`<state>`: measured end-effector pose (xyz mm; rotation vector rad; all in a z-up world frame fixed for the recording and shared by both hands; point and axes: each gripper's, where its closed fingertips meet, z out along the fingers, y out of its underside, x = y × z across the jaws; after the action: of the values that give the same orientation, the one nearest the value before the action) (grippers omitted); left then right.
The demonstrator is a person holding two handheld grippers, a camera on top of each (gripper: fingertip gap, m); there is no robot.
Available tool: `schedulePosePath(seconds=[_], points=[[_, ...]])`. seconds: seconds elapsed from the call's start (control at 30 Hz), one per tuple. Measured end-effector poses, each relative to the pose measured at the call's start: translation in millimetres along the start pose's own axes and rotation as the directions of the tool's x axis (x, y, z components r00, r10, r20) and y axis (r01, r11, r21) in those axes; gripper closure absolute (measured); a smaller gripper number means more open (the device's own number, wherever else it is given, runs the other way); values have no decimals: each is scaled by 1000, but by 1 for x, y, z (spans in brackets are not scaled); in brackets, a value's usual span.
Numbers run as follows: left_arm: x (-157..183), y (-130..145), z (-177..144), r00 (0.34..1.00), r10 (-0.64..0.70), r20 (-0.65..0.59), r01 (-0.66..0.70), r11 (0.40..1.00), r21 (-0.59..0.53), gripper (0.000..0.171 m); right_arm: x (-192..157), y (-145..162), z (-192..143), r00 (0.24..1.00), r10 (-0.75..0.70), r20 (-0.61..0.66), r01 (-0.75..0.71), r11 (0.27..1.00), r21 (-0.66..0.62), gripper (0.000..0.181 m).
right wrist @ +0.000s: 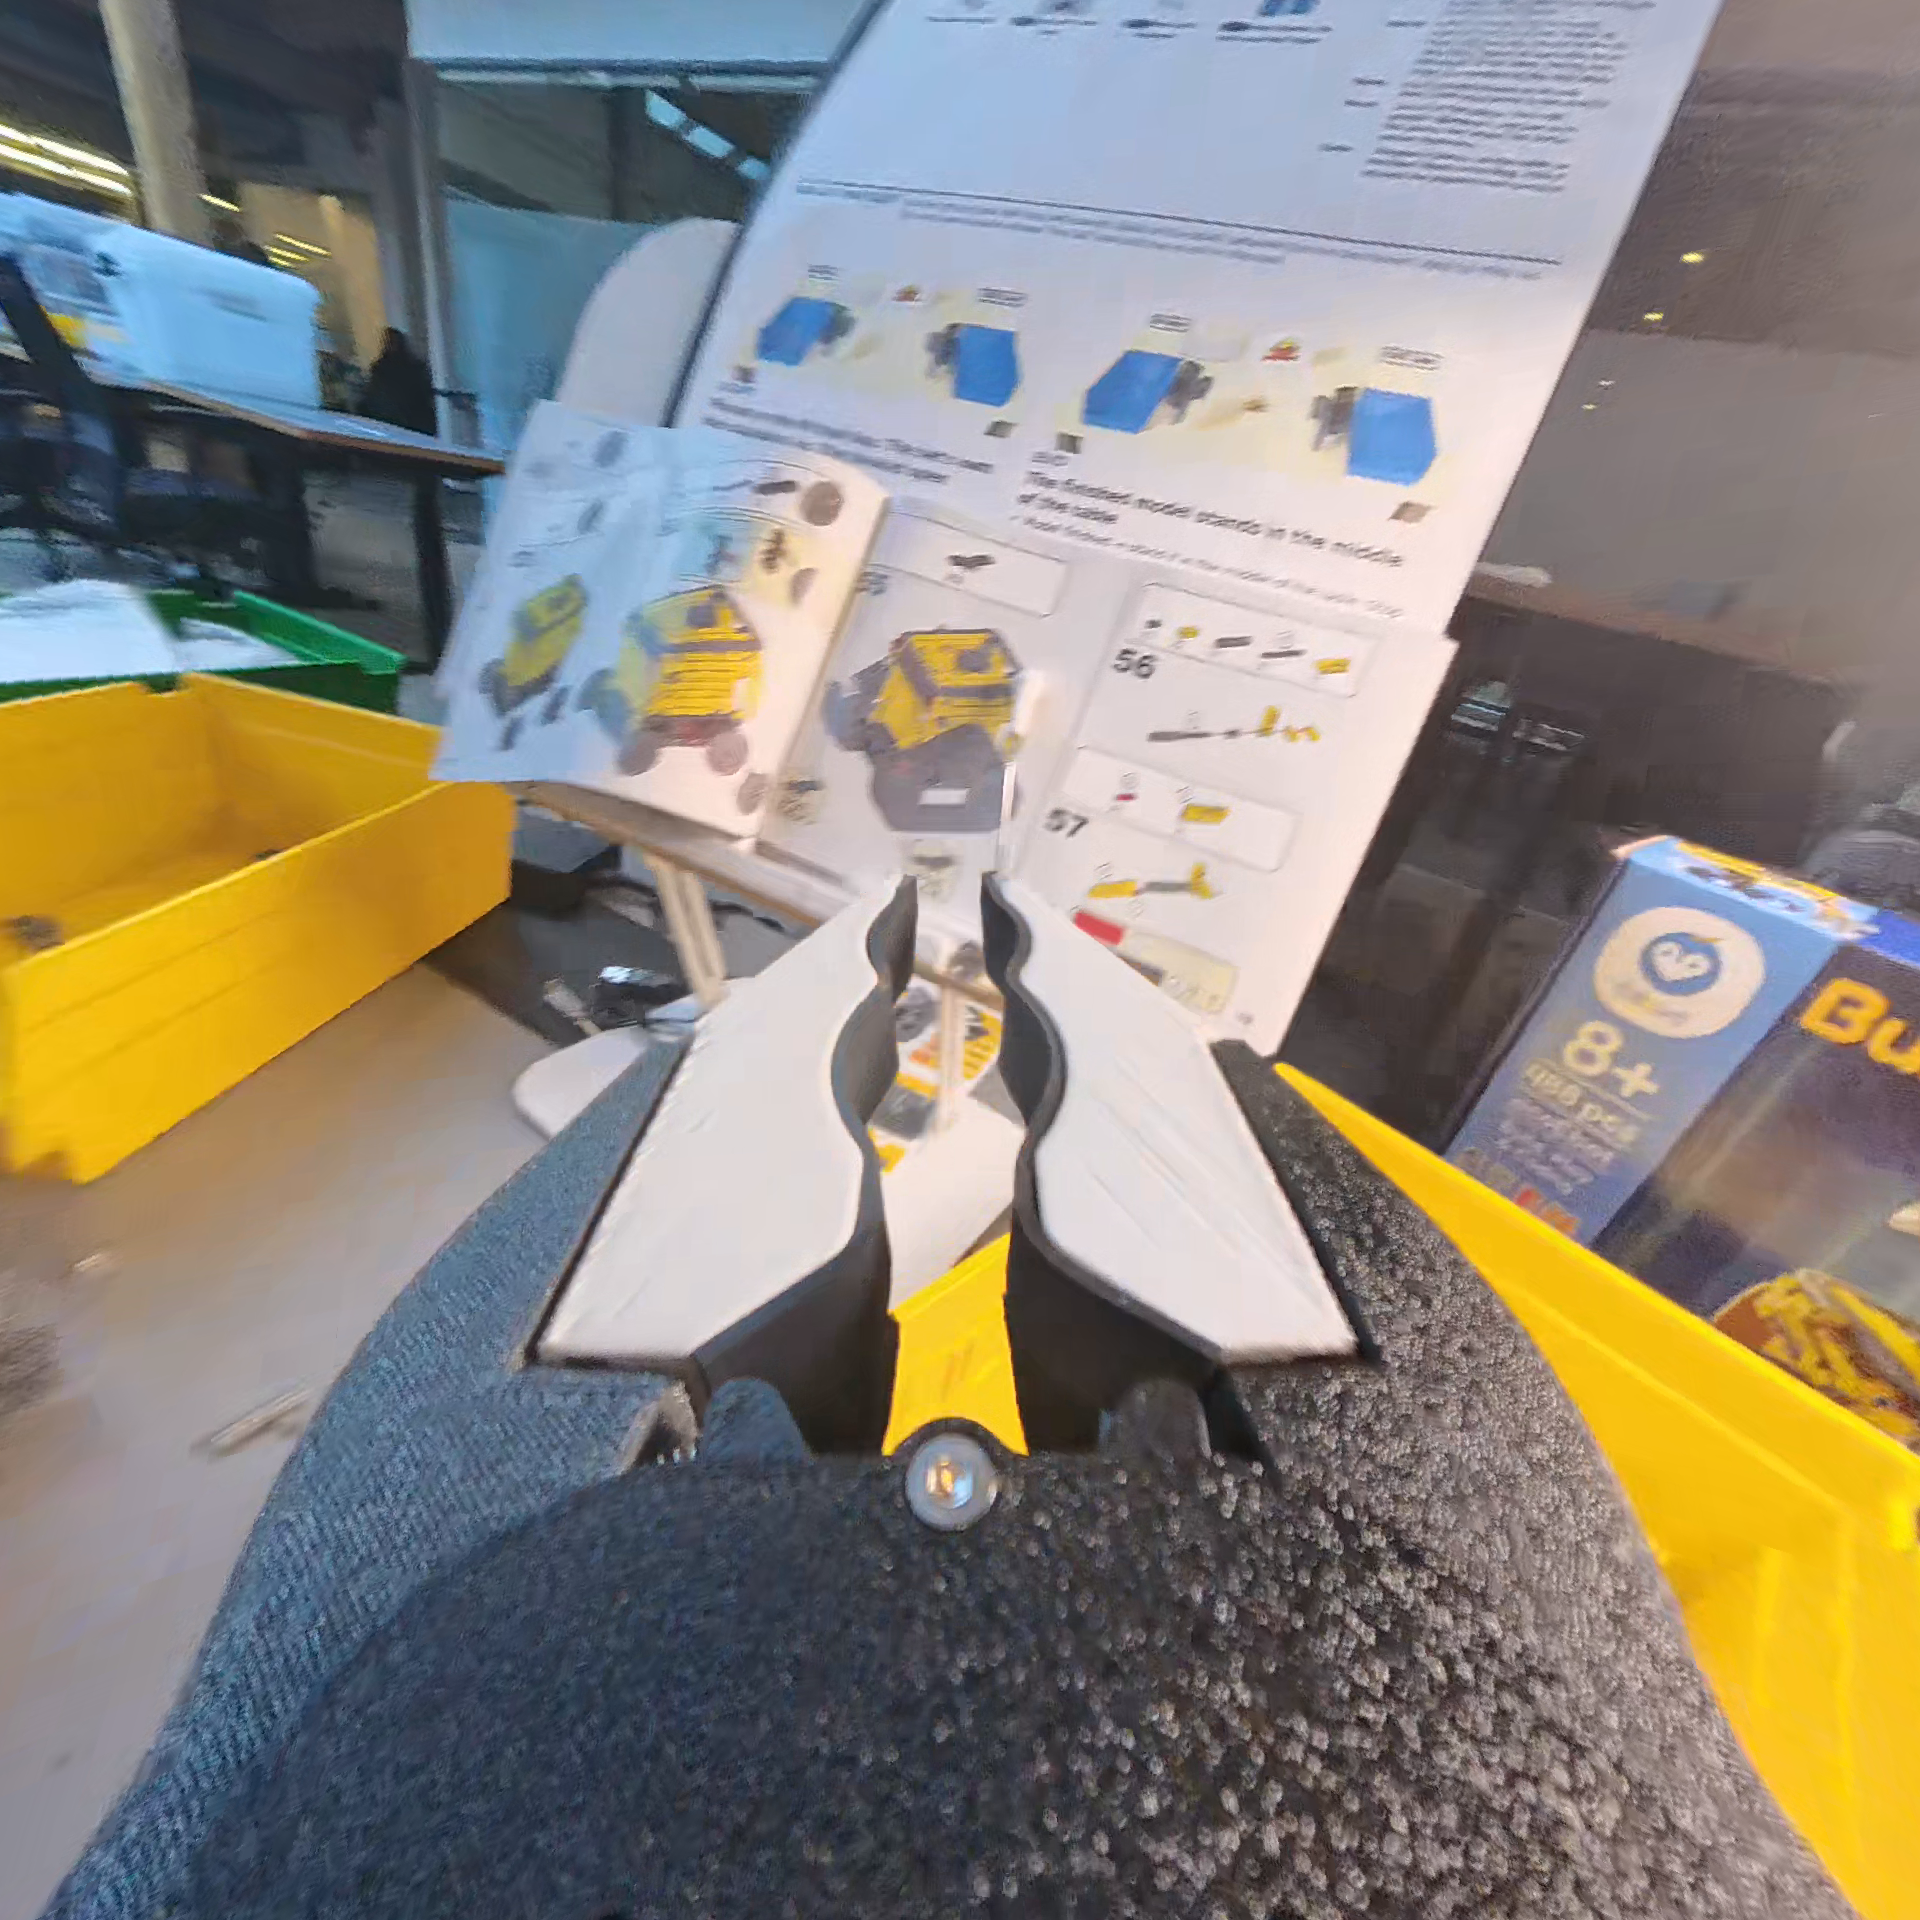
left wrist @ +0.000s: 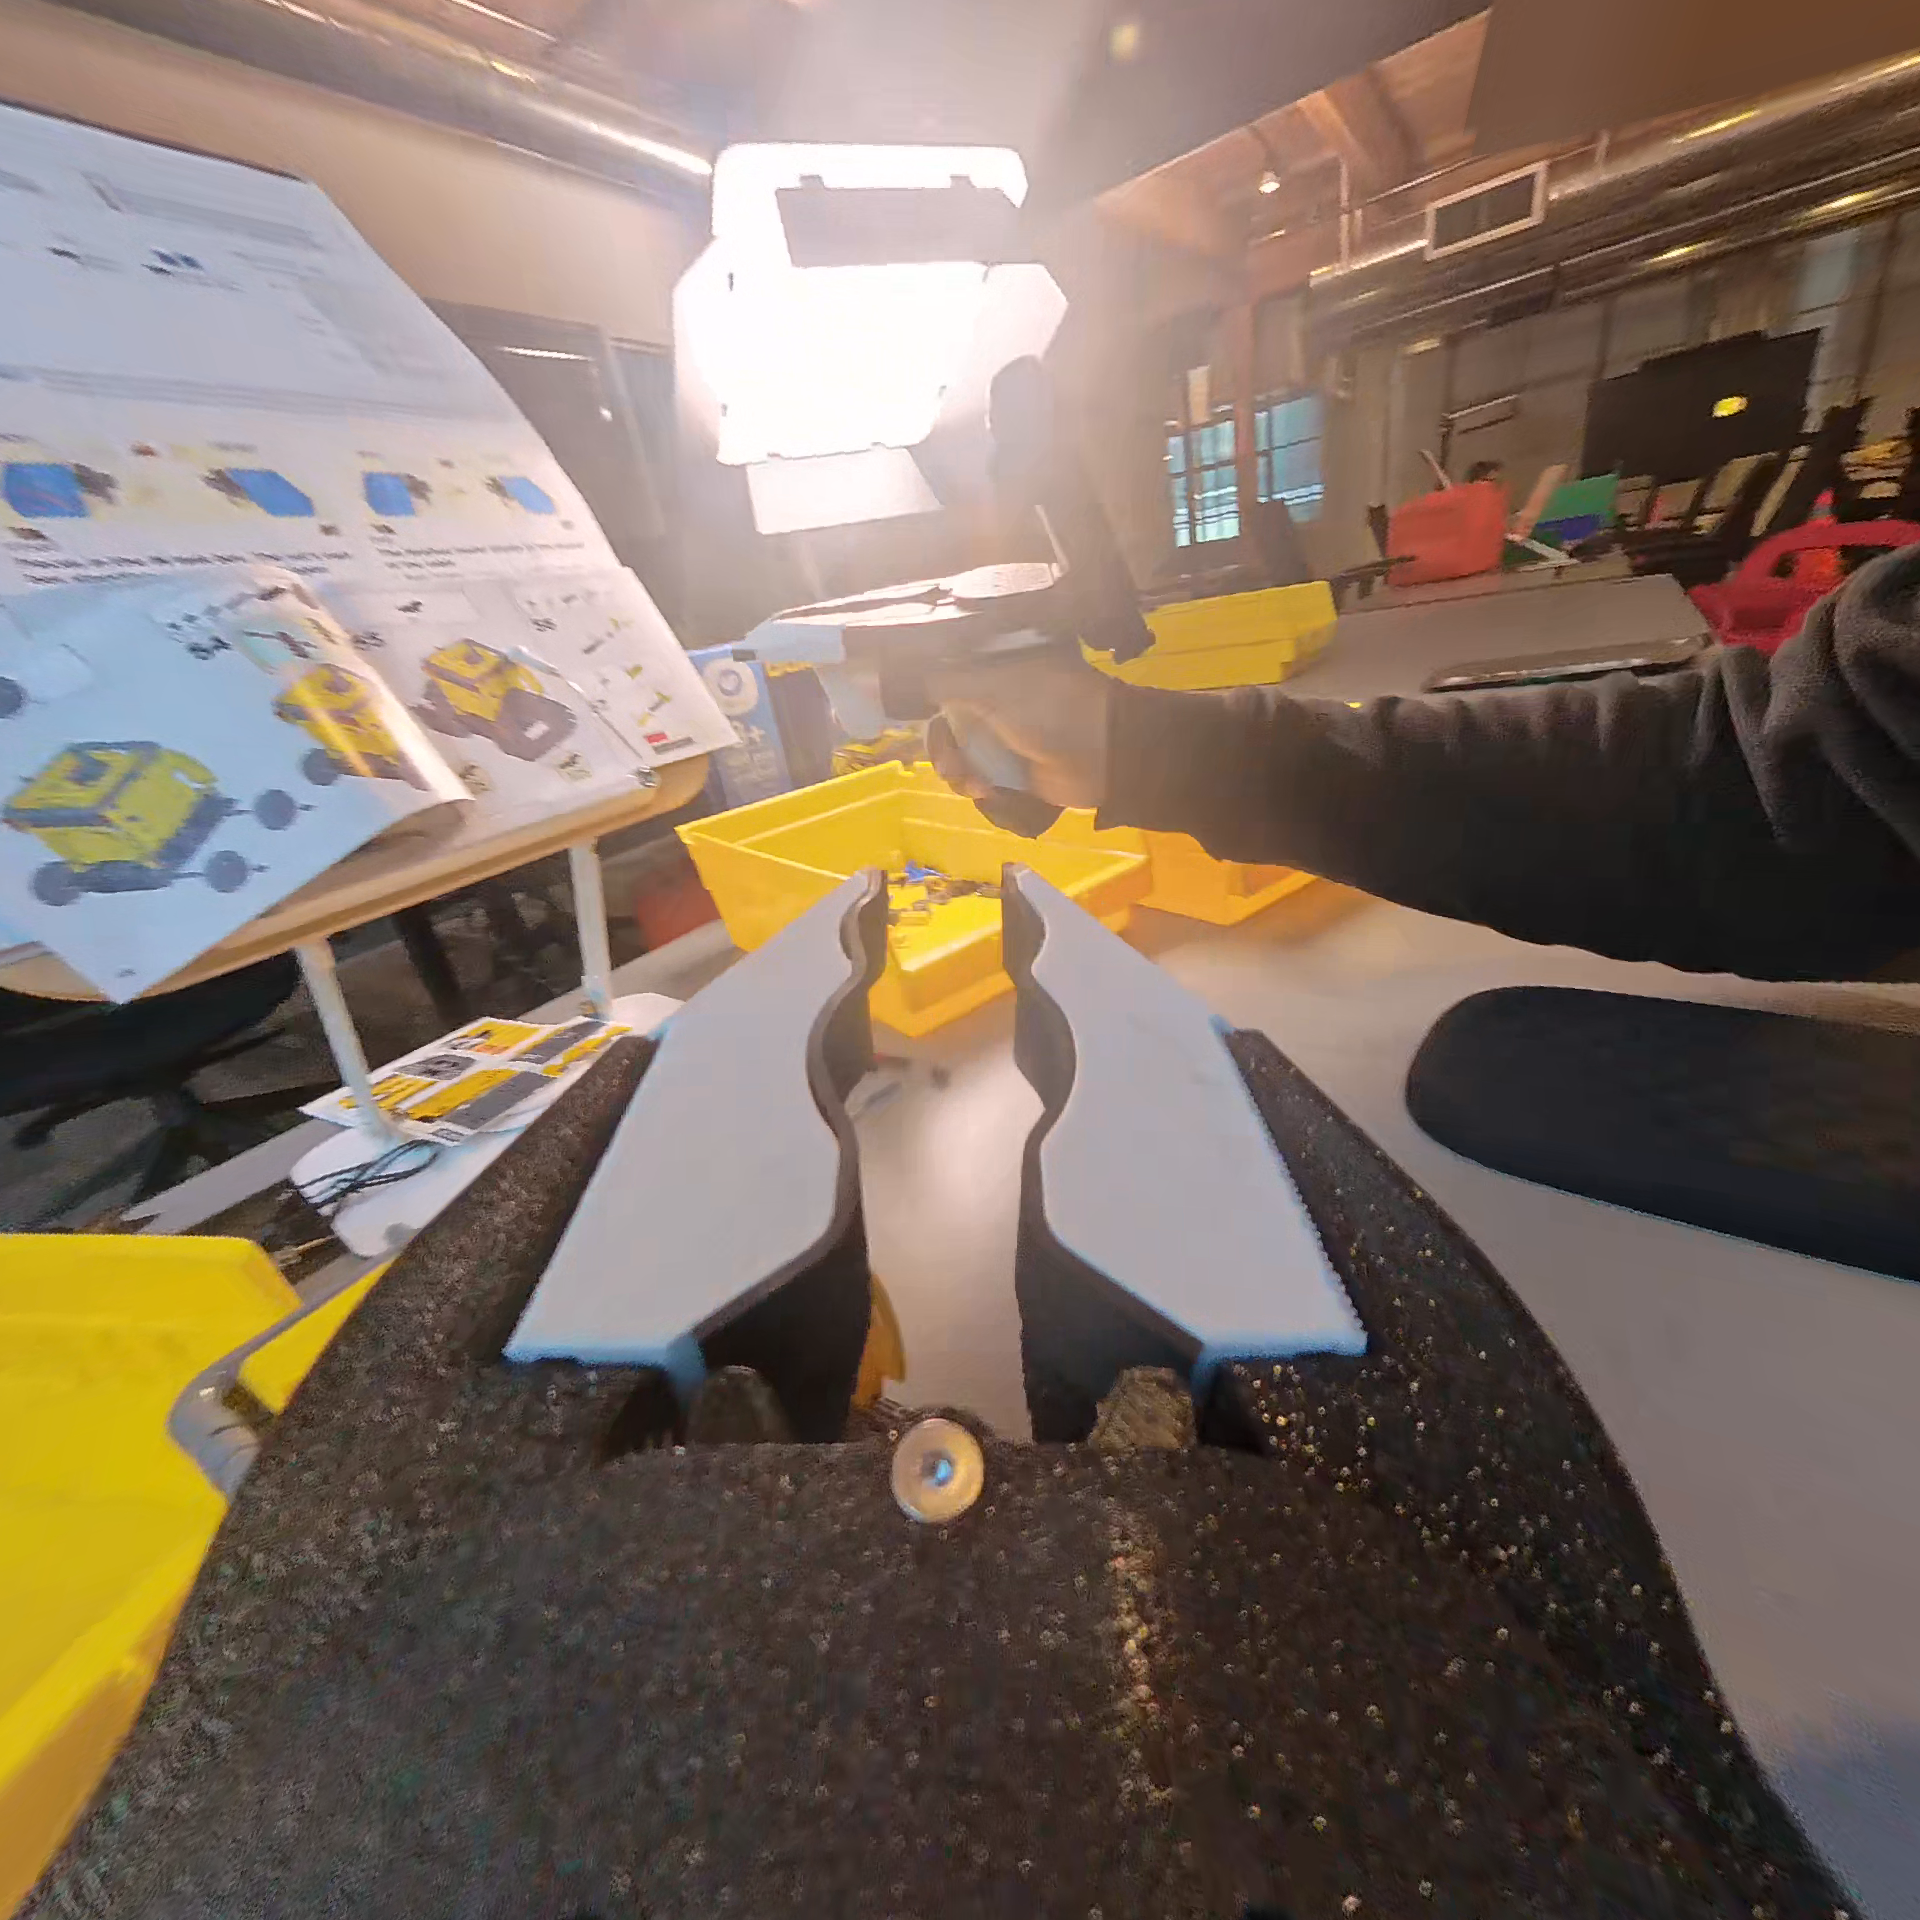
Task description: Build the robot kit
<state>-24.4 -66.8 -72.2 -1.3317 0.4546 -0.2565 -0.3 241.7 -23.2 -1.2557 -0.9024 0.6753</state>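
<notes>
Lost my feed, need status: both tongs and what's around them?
Left tongs open, empty, above table facing yellow bin of small parts. Right tongs open, empty, facing instruction sheets on stand. Sleeved arm crosses beyond left tongs.

Ahead of the left tongs [left wrist: 940,883] the grey surface [left wrist: 1299,997] lies bare up to a yellow bin [left wrist: 831,862], which blocks the way forward. A sleeved arm [left wrist: 1455,790] crosses above the bin from the right, and a black pad [left wrist: 1683,1122] lies to the right. A paper stand [left wrist: 312,582] overhangs the left side. The right tongs [right wrist: 948,896] face that stand [right wrist: 1143,520] close ahead, with a bin [right wrist: 208,862] left, a box [right wrist: 1662,1060] right and a bin rim [right wrist: 1558,1299] beneath.
</notes>
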Motion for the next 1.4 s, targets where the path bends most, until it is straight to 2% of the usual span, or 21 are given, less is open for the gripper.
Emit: schedulePosePath(seconds=[0.17,0.3,0.67,0.8,1.03,1.4], points=[[-19,-2,-7,996,28,85,-29,1000,12,152,42,13,69,998,-19,-54,16,998,-53,175],[-26,1,-9,995,11,100,-12,1000,6,153,48,27,92,998,-9,-57,4,997,-80,176],[-25,12,-4,994,24,108,-19,998,-54,153,48,28,94,998,-27,-56,22,997,-77,178],[-30,25,-2,992,-8,124,22,993,-113,155,48,29,93,999,-25,-46,21,997,-77,177],[-30,23,-2,991,-12,132,27,994,-107,152,68,29,81,994,-21,-111,13,997,-73,171],[-30,23,-2,991,-7,134,23,993,-117,151,70,32,80,994,-37,-102,27,995,-98,171]])
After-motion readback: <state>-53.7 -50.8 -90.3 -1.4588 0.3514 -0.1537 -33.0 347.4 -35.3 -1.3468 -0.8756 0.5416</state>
